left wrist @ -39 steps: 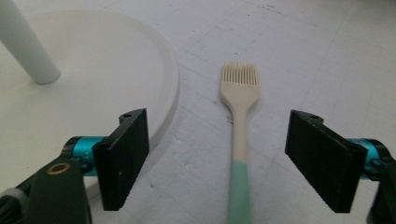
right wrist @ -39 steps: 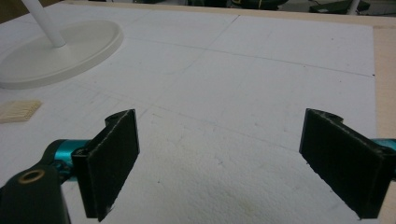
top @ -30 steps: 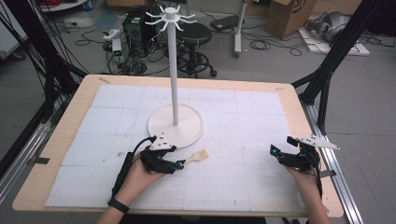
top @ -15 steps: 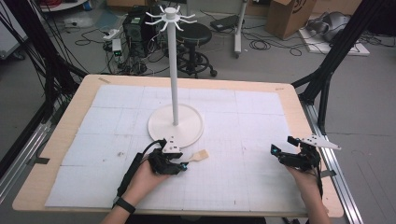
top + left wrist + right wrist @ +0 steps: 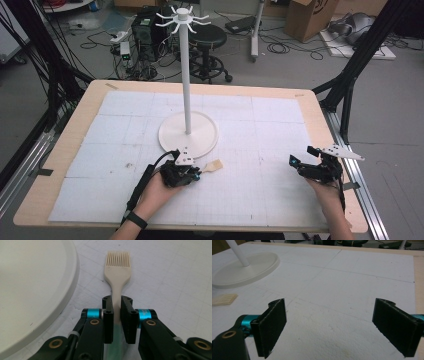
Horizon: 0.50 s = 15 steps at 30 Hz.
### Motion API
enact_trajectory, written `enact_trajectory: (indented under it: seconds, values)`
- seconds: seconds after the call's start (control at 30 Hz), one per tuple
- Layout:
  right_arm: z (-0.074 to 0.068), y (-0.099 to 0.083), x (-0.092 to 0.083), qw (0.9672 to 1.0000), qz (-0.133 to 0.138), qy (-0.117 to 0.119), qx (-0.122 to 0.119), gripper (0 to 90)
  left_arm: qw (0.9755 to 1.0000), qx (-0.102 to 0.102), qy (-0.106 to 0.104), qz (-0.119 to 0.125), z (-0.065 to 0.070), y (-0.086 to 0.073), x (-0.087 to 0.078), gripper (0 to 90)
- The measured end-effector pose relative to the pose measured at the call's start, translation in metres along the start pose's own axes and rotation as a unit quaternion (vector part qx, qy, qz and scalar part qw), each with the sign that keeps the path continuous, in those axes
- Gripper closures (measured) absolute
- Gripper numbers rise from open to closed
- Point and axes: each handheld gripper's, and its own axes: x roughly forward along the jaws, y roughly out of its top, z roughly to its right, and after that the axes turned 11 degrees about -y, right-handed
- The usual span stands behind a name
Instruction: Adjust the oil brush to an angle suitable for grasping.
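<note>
brush (image 5: 117, 277), cream-coloured with a comb-like bristle end, is what the work turns on, yet the biggest thing here is the tabletop (image 5: 75, 125), wood-edged under a white gridded mat. on it stands the white stand (image 5: 187, 132), a tall pole rising from a round base with hooks at the top. the brush lies flat on the mat just beside the stand's base, on the person's side of it. the left gripper (image 5: 196, 174) sits near the base, its jaws having just closed and now clenched on the brush's handle, bristles pointing away. the right gripper (image 5: 300, 162) rests well apart from the stand, off toward the tabletop's right edge, its jaws released wide with nothing between them.
</note>
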Motion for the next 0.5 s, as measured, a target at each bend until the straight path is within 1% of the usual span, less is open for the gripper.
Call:
enact_trajectory:
  seconds: [0.03, 0.13, 0.2, 0.27, 0.3, 0.4, 0.5]
  values:
    - [0.000, 0.000, 0.000, 1.0000, 0.001, 0.000, 0.000, 11.0, 1.0000, -0.003, -0.002, 0.003, 0.000, 0.000, 0.000, 81.7]
    - [0.000, 0.000, -0.001, 1.0000, -0.001, 0.000, 0.005, 11.1, 1.0000, 0.000, -0.005, 0.004, 0.000, 0.000, 0.000, 82.0]
    - [0.000, 0.000, -0.001, 1.0000, 0.001, 0.000, 0.003, 11.1, 0.9997, 0.001, -0.022, 0.011, 0.000, 0.001, 0.000, 82.1]
    - [0.001, 0.001, -0.001, 1.0000, 0.003, -0.001, 0.004, 11.1, 0.9995, 0.010, -0.027, 0.013, 0.002, 0.004, 0.001, 82.1]
    - [0.000, 0.001, -0.001, 1.0000, 0.002, 0.000, 0.006, 11.1, 0.9992, 0.016, -0.032, 0.018, 0.004, 0.007, 0.002, 82.1]
    - [0.000, 0.001, -0.002, 1.0000, 0.002, 0.000, 0.009, 11.1, 0.9985, 0.034, -0.040, 0.013, 0.007, 0.013, 0.004, 82.1]
    - [0.000, 0.002, -0.002, 1.0000, 0.004, -0.001, 0.005, 11.1, 0.9970, 0.055, -0.052, 0.012, 0.011, 0.023, 0.008, 82.1]
